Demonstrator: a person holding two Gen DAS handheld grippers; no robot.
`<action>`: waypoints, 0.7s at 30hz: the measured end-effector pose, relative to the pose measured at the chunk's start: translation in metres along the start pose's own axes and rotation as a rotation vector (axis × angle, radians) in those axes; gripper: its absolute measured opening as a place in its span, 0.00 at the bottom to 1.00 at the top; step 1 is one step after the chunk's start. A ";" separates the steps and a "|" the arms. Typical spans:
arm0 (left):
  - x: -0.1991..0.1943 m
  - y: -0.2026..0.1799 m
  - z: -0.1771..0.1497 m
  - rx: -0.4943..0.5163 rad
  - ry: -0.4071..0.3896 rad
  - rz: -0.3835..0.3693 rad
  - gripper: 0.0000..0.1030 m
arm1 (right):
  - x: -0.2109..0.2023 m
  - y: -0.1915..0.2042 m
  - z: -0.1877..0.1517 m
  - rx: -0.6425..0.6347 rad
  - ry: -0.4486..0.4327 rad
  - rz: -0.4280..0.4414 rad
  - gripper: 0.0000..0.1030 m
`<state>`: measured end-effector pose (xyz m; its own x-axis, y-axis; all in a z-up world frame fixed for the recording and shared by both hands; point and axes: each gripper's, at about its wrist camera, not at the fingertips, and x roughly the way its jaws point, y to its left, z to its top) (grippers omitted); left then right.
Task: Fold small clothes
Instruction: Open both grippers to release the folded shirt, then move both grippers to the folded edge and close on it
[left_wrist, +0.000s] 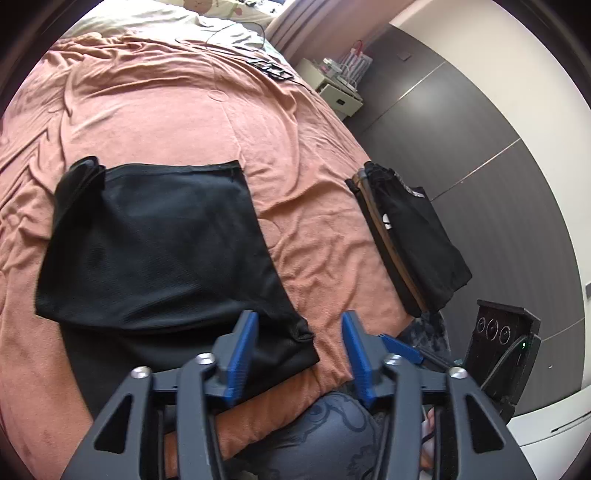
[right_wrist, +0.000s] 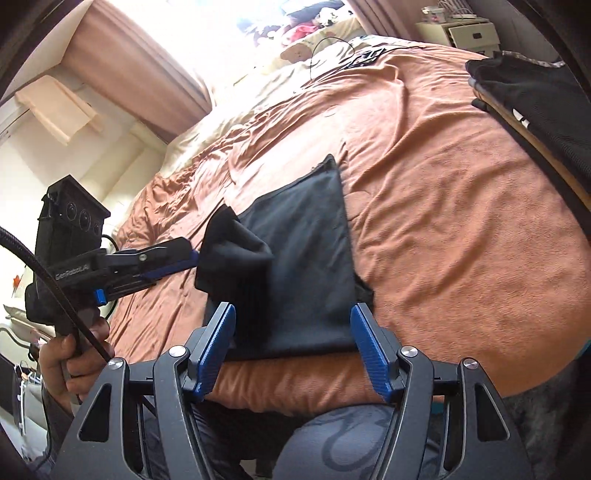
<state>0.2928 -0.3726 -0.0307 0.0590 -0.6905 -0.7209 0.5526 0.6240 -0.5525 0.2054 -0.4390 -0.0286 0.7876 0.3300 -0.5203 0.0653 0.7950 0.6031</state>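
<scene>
Two grippers, both released and holding nothing: the left gripper (left_wrist: 300, 318) shows its blue pads spread wide at the bottom of its own view, and the right gripper (right_wrist: 294, 309) stands just as open at the bottom of its view. Seen side-on at the left of the right view, the left tool's tip seems to meet the cloth, but its own camera shows no fabric between the pads, so we take that as overlap only

Just beyond the pads lies the black garment (left_wrist: 155, 243), centre-left of the left view, flat on the blanket (left_wrist: 184, 110), one layer folded over another. Its near corner (left_wrist: 304, 334) sits between the left pads. At the upper left, a bunched corner (left_wrist: 79, 171) stands up out of line

We judge the next move is another fold. To do it well, we should flatten that bunched corner first, then pinch both layers together at two corners of one edge, lift low and carry them across evenly so the edges meet

A stack (left_wrist: 417, 236) of folded clothes waits at the right, well apart
</scene>
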 end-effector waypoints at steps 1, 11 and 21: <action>-0.003 0.003 0.000 0.004 -0.005 0.016 0.54 | 0.000 0.001 0.002 -0.006 0.008 -0.004 0.61; -0.036 0.054 -0.003 -0.100 -0.040 0.152 0.64 | 0.043 0.026 0.021 -0.179 0.166 -0.032 0.61; -0.041 0.088 -0.012 -0.192 -0.053 0.199 0.64 | 0.106 0.039 0.034 -0.359 0.329 -0.112 0.56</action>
<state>0.3292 -0.2855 -0.0549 0.1968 -0.5623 -0.8032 0.3583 0.8038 -0.4749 0.3122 -0.3905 -0.0398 0.5492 0.3295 -0.7680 -0.1224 0.9408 0.3162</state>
